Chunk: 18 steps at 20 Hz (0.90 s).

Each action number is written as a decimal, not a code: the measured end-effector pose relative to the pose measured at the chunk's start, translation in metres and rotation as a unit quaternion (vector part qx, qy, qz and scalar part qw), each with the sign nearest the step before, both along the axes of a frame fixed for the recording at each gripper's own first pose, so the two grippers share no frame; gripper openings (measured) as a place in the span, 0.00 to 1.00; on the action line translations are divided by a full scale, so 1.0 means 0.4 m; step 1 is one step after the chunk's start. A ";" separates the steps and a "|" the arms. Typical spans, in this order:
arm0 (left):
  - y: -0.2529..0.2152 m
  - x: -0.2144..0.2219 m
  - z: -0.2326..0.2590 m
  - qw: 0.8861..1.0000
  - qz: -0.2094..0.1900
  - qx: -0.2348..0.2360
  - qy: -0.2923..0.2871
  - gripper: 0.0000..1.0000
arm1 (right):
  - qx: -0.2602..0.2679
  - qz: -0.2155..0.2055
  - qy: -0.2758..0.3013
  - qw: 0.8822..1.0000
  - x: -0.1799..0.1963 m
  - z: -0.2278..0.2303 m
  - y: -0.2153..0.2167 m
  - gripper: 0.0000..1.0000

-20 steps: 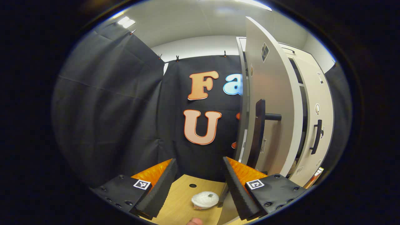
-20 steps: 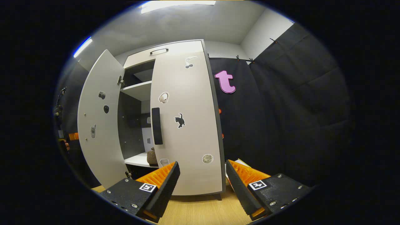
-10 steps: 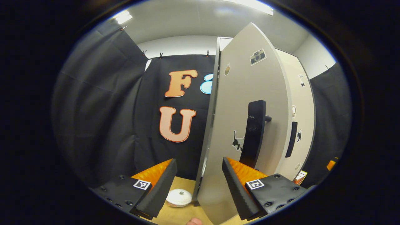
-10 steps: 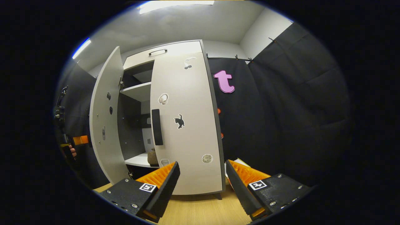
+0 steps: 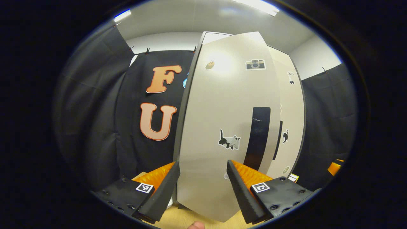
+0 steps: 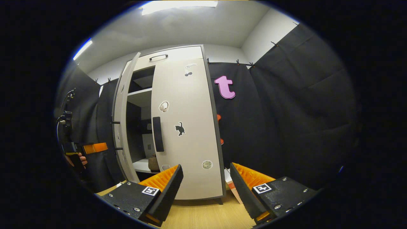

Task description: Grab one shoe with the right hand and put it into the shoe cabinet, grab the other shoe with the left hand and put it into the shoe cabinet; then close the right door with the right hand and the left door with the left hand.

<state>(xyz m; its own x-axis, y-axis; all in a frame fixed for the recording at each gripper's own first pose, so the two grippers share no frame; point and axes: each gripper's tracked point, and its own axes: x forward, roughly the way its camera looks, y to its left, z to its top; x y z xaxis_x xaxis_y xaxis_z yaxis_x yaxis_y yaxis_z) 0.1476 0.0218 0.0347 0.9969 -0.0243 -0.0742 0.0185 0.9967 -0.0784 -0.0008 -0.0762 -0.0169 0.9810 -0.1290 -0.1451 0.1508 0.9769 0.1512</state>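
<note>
Left gripper [image 5: 202,178] spread wide, gripping nothing, right up against the left door [image 5: 219,127], which stands partly ajar on the cabinet [image 6: 178,57]. Right gripper [image 6: 206,181] gapes empty too, facing the closed right door [image 6: 187,140]. Deeper in, a shoe [image 6: 154,163] sits on the lower shelf [image 6: 140,165].

Even overhead light from ceiling strips [image 6: 179,4], soft glare on the left door [image 5: 222,63], sharp focus, strong fisheye bending toward the edges.
</note>
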 end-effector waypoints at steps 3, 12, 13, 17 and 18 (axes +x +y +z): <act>-0.062 0.027 -0.005 1.000 -0.025 -0.004 0.002 0.96 | -0.005 -0.008 0.002 1.000 -0.014 0.002 -0.018 0.91; -0.135 0.095 -0.007 0.999 -0.049 0.016 0.004 0.96 | -0.014 -0.028 -0.007 1.000 -0.022 0.027 -0.052 0.91; -0.133 0.100 -0.006 0.999 -0.047 0.018 0.004 0.94 | -0.015 -0.028 -0.006 0.999 -0.027 0.025 -0.054 0.91; -0.140 0.109 -0.009 0.999 -0.045 0.028 0.008 0.94 | -0.017 -0.033 -0.003 0.999 -0.026 0.018 -0.064 0.91; -0.140 0.106 -0.010 0.999 -0.042 0.033 0.010 0.96 | -0.016 -0.034 -0.004 0.999 -0.025 0.016 -0.068 0.91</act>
